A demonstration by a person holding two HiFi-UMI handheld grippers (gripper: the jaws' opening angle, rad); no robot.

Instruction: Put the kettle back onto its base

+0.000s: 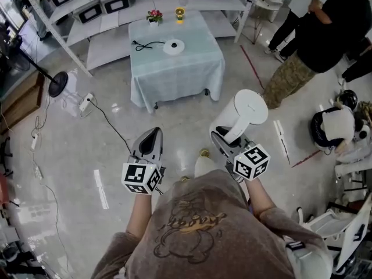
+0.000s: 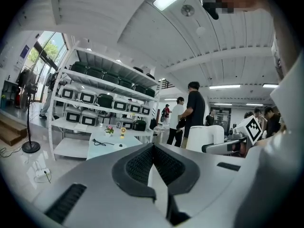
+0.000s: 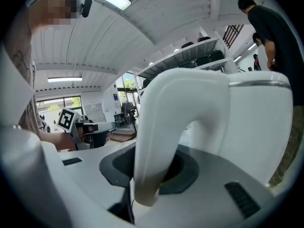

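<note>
A white kettle (image 1: pixel 247 114) hangs in the air over the floor, well short of the table, and my right gripper (image 1: pixel 224 137) is shut on its handle (image 3: pixel 156 141). In the right gripper view the kettle's body (image 3: pixel 259 127) fills the right side. The round white base (image 1: pixel 173 46) with its black cord lies on the table with the pale blue cloth (image 1: pixel 186 74), far ahead; in the left gripper view the base (image 2: pixel 119 145) is small and distant. My left gripper (image 1: pixel 152 133) hovers level beside the kettle, shut (image 2: pixel 153 148) with nothing in it.
A small flower pot (image 1: pixel 154 17) and a yellow object (image 1: pixel 180 13) stand at the table's far edge. White shelves (image 1: pixel 104 4) run behind it. People (image 1: pixel 325 34) stand at the right. A floor fan (image 1: pixel 58 83) and a floor cable (image 1: pixel 107 121) are at the left.
</note>
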